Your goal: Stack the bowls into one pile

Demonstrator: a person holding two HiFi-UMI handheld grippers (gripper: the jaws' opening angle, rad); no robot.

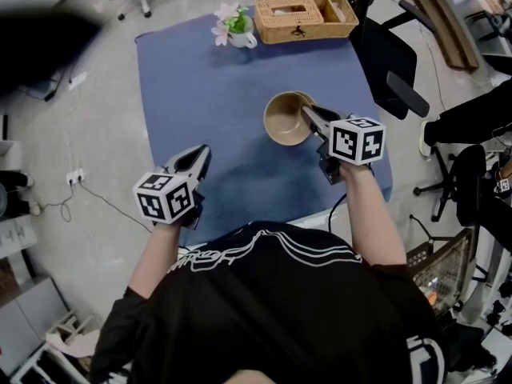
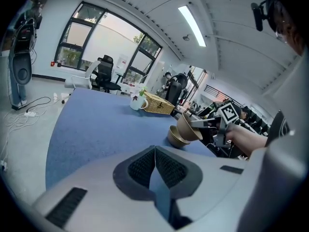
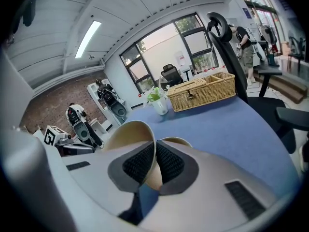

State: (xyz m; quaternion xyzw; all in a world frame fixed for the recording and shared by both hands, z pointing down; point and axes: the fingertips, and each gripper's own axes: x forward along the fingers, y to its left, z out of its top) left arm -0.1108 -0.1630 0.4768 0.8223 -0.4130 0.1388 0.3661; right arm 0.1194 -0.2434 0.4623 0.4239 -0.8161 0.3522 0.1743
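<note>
Right tongs (image 3: 154,151) are pinching a bowl (image 3: 126,134) by the rim, tilted, with the other bowl (image 3: 176,141) just below their tips on the desk (image 3: 231,124). The person should probably level it, centre it, then lower. Left tongs (image 2: 154,153) are pressed together, empty.

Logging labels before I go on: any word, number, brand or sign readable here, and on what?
No text reads in any view.
Cubes on left tongs and right tongs: black-and-white square patterns, no letters.
Wicker basket: small dark mark on front, too small to read.
Black shirt: white print, unreadable.
Held bowl: plain.
</note>
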